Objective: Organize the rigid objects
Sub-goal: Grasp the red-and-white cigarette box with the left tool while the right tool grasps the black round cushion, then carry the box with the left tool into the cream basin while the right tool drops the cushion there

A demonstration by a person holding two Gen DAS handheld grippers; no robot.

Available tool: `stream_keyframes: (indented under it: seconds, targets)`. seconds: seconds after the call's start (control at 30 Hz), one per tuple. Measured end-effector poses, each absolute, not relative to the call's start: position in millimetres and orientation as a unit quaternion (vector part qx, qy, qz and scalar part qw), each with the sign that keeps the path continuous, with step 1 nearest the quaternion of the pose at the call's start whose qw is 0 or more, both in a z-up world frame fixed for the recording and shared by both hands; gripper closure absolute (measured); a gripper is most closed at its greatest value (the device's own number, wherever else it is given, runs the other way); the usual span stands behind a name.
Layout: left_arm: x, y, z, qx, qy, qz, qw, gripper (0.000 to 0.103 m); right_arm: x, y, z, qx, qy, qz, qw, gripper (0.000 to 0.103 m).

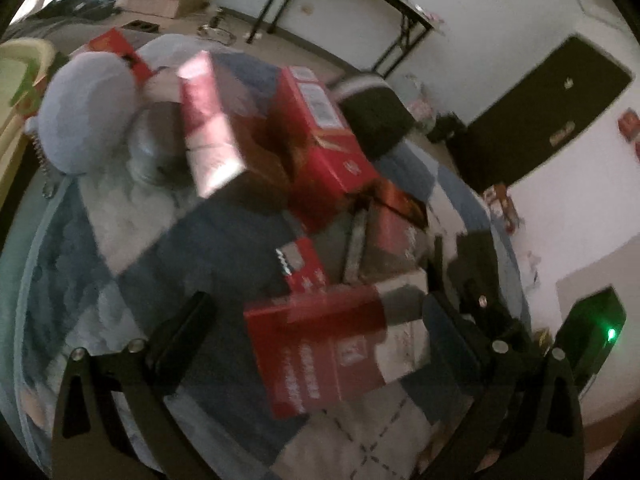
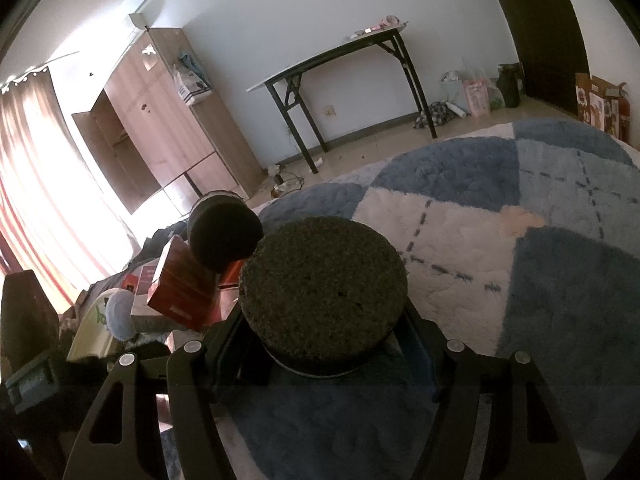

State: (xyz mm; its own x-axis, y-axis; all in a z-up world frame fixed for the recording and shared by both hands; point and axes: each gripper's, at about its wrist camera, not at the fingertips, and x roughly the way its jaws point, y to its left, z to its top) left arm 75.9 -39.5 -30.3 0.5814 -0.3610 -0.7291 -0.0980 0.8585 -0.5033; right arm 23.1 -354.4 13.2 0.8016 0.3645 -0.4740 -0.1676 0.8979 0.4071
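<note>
The left gripper [image 1: 316, 312] stands spread wide, released, above a red-and-white carton [image 1: 320, 344] that lies on the blue-and-white checked rug [image 1: 92, 240]. The carton lies between the two fingers; neither finger [image 1: 180, 332] visibly presses on it, though motion blur limits certainty. Just beyond the carton, further red boxes form a loose heap: a large red box [image 1: 320, 136] at the centre, a pink-and-white carton [image 1: 212, 128] leaning to its left, and a smaller red box [image 1: 396, 216] to the right. A pale blue round cushion [image 1: 88, 112] sits at the far left of the heap.

The right gripper [image 2: 320, 344] is clenched on a dark round puck with a coarse, gritty top face [image 2: 324, 284]; both fingers bear against its side wall. A second, smaller dark round piece [image 2: 224, 232] stands just beyond it to the left, beside a red box [image 2: 180, 288]. A folding table [image 2: 344, 52] stands against the far wall, with a wooden wardrobe [image 2: 168, 120] to its left.
</note>
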Motion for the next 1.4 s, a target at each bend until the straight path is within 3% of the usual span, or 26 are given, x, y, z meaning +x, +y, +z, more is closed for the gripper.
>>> stream_keyframes:
  seconds: [0.37, 0.43, 0.47, 0.8, 0.97, 1.17, 1.4]
  targets:
    - [81, -77, -37, -0.18, 0.449, -0.069, 0.872, 0.0, 24, -359, 11, 0.19, 0.282, 0.143, 0.93, 0.034]
    - [83, -79, -36, -0.181, 0.442, -0.077, 0.875, 0.002, 24, -357, 12, 0.184, 0.282, 0.141, 0.931, 0.035]
    - [83, -77, -35, -0.188, 0.436, -0.082, 0.876, 0.008, 24, -356, 12, 0.181, 0.281, 0.141, 0.932, 0.035]
    - [61, -24, 10, -0.178, 0.342, -0.106, 0.916, 0.008, 6, -359, 24, 0.168, 0.256, 0.127, 0.943, 0.035]
    - [30, 61, 51, -0.124, 0.279, 0.017, 0.952, 0.008, -26, -350, 61, 0.127, 0.204, 0.139, 0.961, 0.034]
    - [7, 171, 64, -0.064, 0.287, 0.171, 0.94, 0.008, -60, -255, 100, 0.037, 0.195, 0.283, 0.939, 0.034]
    - [6, 245, 31, -0.116, 0.332, 0.189, 0.917, 0.008, -68, -69, 97, -0.112, 0.245, 0.449, 0.852, 0.035]
